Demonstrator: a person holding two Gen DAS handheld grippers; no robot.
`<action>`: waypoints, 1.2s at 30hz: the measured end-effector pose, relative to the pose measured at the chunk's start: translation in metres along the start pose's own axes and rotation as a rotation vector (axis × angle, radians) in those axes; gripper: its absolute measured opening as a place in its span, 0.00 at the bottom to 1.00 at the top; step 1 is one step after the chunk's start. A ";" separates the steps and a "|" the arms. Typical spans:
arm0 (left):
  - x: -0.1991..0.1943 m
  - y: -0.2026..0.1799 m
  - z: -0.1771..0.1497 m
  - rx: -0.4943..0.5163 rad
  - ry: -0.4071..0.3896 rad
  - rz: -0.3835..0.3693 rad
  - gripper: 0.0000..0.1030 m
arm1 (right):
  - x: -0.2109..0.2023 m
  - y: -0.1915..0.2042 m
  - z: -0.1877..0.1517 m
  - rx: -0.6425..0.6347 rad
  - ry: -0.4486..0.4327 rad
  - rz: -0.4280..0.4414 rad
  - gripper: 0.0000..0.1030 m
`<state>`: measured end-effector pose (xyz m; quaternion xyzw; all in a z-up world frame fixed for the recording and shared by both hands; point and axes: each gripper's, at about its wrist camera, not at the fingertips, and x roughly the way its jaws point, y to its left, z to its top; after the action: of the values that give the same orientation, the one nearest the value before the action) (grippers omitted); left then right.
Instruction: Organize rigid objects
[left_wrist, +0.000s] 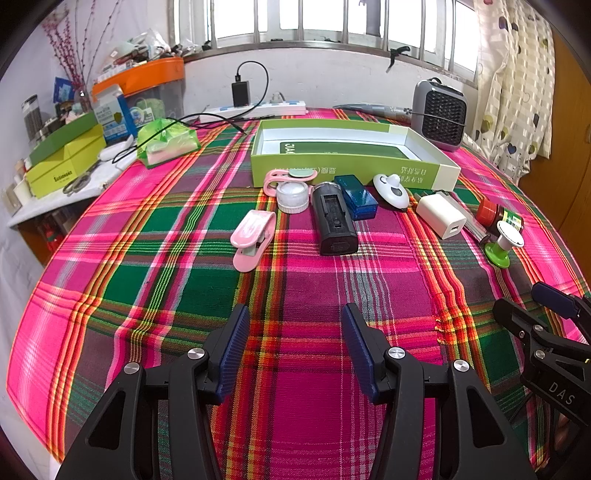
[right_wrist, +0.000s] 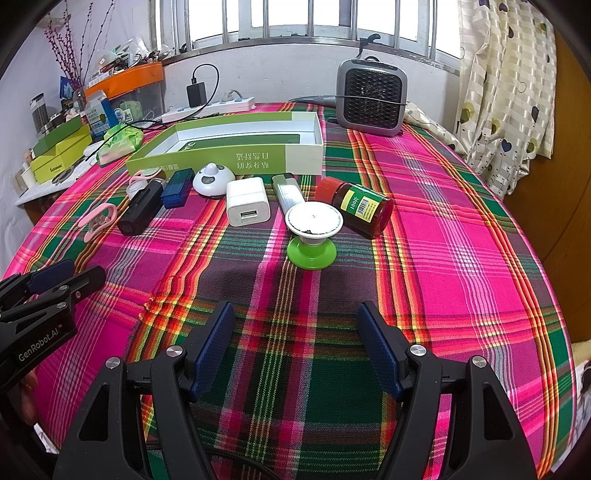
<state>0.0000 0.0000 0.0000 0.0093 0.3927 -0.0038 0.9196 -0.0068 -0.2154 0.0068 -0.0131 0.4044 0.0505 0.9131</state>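
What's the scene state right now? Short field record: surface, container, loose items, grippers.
surface: plaid tablecloth
container: green box, open, holds no loose items
loose items: pink clip, black battery case, blue case, white charger, brown bottle on its side, green-and-white knob
items placed: all in front of the box
left gripper: open, holding nothing
right gripper: open, holding nothing

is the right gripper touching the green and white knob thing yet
Apart. The right wrist view shows the right gripper open, with bare plaid cloth between it and the knob.
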 end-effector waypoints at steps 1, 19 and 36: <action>0.000 0.000 0.000 0.000 0.000 0.000 0.49 | 0.000 0.000 0.000 0.000 0.000 0.000 0.67; 0.000 0.000 0.000 0.004 0.005 -0.002 0.49 | 0.002 -0.002 0.000 -0.003 0.003 0.004 0.67; 0.002 0.005 0.005 0.043 0.060 -0.054 0.49 | 0.001 -0.008 0.002 -0.025 0.016 0.067 0.67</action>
<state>0.0049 0.0050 0.0016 0.0188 0.4200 -0.0368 0.9066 -0.0038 -0.2230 0.0067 -0.0113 0.4110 0.0860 0.9075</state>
